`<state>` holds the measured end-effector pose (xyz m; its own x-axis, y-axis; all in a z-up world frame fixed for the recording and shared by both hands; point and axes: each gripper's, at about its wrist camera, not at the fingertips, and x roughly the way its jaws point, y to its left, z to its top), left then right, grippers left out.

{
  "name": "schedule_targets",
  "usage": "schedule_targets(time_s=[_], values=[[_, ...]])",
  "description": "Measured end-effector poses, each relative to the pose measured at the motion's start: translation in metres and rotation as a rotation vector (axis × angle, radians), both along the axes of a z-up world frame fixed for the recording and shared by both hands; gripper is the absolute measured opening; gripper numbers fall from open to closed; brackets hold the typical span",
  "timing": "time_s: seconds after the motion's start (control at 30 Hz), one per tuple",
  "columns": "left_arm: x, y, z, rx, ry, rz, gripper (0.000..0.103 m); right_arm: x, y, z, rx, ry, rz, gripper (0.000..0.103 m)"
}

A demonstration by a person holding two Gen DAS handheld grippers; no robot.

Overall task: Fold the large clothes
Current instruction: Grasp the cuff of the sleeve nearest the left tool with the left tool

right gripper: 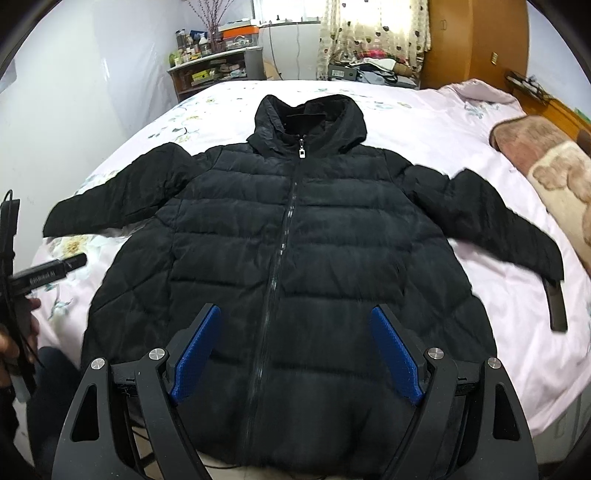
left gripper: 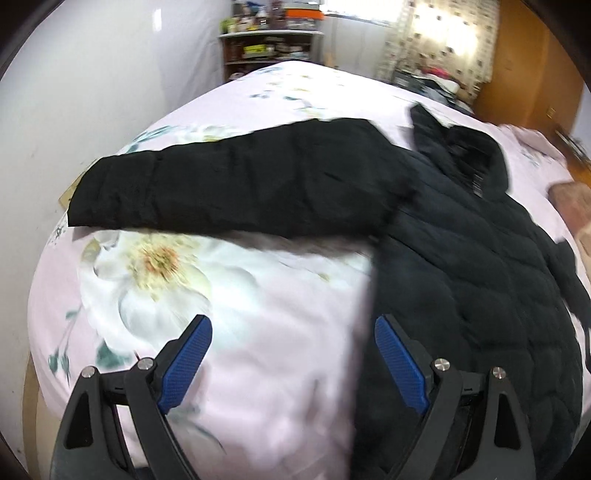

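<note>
A black quilted hooded jacket [right gripper: 291, 236] lies flat, front up and zipped, on a pink floral bed [right gripper: 424, 122], both sleeves spread out. My right gripper [right gripper: 295, 350] is open and empty above the jacket's lower front. My left gripper [left gripper: 293, 360] is open and empty over the bedsheet [left gripper: 240, 295] by the jacket's left side edge, below the left sleeve [left gripper: 229, 184]. The left gripper's body [right gripper: 48, 275] shows at the left edge of the right wrist view.
A brown and cream pillow [right gripper: 546, 162] lies at the bed's right side. A cluttered shelf [right gripper: 210, 70] stands past the bed against the white wall. A wooden wardrobe [right gripper: 476, 40] and curtains [right gripper: 373, 29] are at the back right.
</note>
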<state>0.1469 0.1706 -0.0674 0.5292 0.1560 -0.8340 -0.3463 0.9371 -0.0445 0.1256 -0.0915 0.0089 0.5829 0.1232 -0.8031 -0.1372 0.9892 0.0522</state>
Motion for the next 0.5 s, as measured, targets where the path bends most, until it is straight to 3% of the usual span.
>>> schedule_targets(time_s=[0.1, 0.23, 0.5], values=[[0.013, 0.036, -0.009, -0.016, 0.001, 0.078, 0.090, 0.019, 0.007, -0.007, -0.006, 0.004, 0.013, 0.083], [0.024, 0.083, -0.020, -0.042, -0.010, 0.165, 0.077, 0.041, 0.016, -0.016, -0.017, 0.013, 0.034, 0.083], [0.030, 0.142, -0.032, -0.065, -0.050, 0.337, 0.075, 0.070, 0.022, -0.031, -0.021, 0.035, 0.032, 0.083]])
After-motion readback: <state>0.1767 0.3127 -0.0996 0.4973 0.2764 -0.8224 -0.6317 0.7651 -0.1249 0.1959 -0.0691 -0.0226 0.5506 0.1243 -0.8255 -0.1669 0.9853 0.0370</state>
